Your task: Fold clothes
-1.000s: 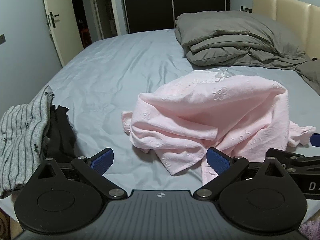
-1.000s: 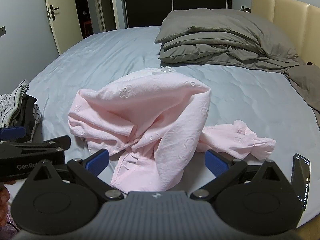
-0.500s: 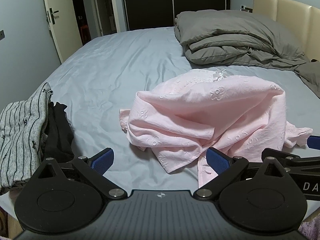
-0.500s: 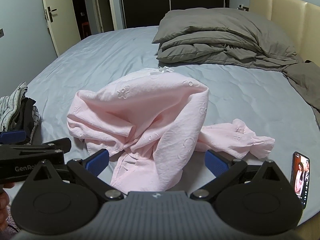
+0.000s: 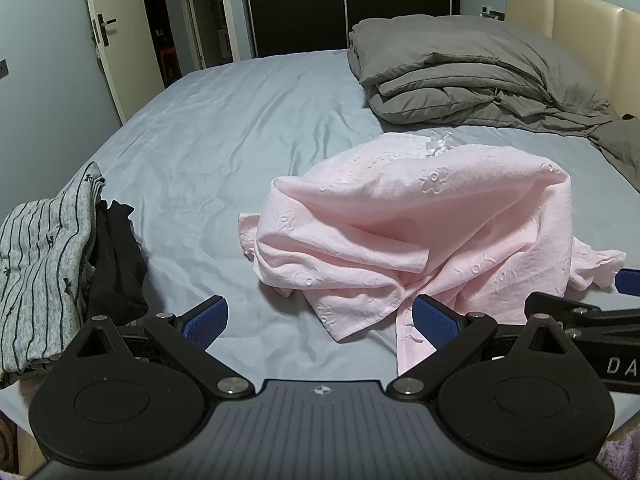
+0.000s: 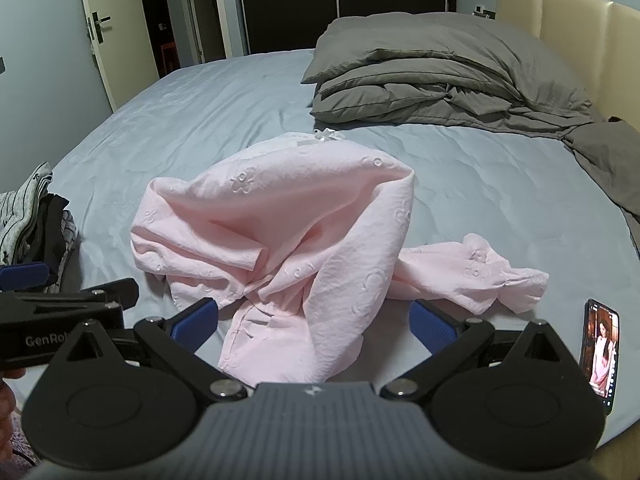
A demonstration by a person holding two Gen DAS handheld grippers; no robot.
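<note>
Pink top (image 6: 288, 248) lay crumpled on the bed (image 5: 224, 152), near its front edge, prob. dumped there for folding; nothing flattened yet. Left gripper (image 5: 320, 322) and right gripper (image 6: 316, 320) hovered just short of the top, fingers spread wide, holding nothing, likely lining up for a hem or sleeve. Striped pile (image 5: 40, 256) sat left of the top, phone (image 6: 602, 356) right. No containers seen.

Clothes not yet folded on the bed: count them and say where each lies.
1: the pink embossed garment lies crumpled mid-bed. A striped grey garment and a black garment sit stacked at the left edge; more may be hidden there.
</note>
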